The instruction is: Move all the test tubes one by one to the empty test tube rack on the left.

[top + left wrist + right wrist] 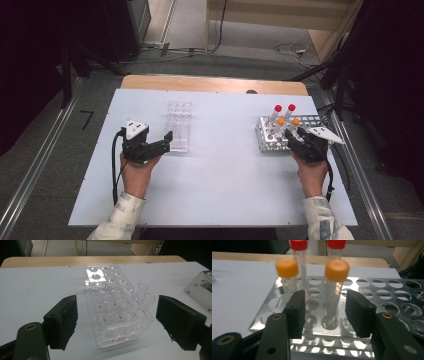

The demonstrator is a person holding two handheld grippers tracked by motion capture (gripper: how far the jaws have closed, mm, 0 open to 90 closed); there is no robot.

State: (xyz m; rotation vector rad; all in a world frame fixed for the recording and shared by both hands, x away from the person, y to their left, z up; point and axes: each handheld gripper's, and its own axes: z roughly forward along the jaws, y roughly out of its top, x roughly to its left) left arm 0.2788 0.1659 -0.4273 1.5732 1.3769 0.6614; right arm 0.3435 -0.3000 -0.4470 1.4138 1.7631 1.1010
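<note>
Left gripper view, clear rack (pixel 117 315), red markings unreadable

white table top (pixel 220 185), wooden edge at its far side (pixel 215 83), grey floor (pixel 45 150), cables (pixel 290 50)

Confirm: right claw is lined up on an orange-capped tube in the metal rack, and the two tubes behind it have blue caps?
Not quite. The right claw does straddle an orange-capped tube standing in the metal rack, pads not yet touching it, but the two tubes behind have red caps, not blue. The right gripper view shows this, and the high view agrees.
</note>
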